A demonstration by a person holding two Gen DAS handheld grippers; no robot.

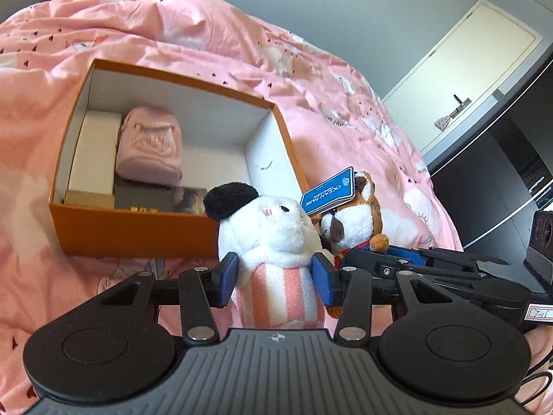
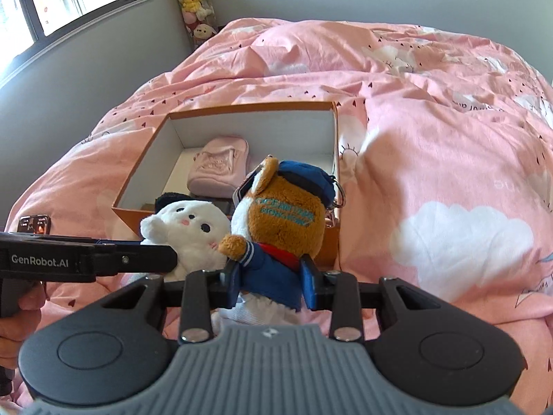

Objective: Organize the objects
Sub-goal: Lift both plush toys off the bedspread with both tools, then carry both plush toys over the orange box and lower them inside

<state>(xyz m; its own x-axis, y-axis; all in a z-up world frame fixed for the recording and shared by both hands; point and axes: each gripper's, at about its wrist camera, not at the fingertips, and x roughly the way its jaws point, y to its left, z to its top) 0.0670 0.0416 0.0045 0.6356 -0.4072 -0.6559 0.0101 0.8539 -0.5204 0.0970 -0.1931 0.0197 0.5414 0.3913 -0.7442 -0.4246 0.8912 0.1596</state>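
Two blue fingers (image 1: 230, 278) of the left gripper (image 1: 276, 276) pinch the white plush (image 1: 276, 235) just before the orange box (image 1: 131, 231) on the bed (image 1: 345, 121). In the right wrist view, the right gripper (image 2: 273, 285) pinches the brown plush (image 2: 280, 221), touching the white one, near the box's front wall.

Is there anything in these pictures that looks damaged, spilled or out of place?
Nothing stands out. The left gripper holds a white plush, the right gripper a brown plush, both near the open orange box. No spill or damage shows.
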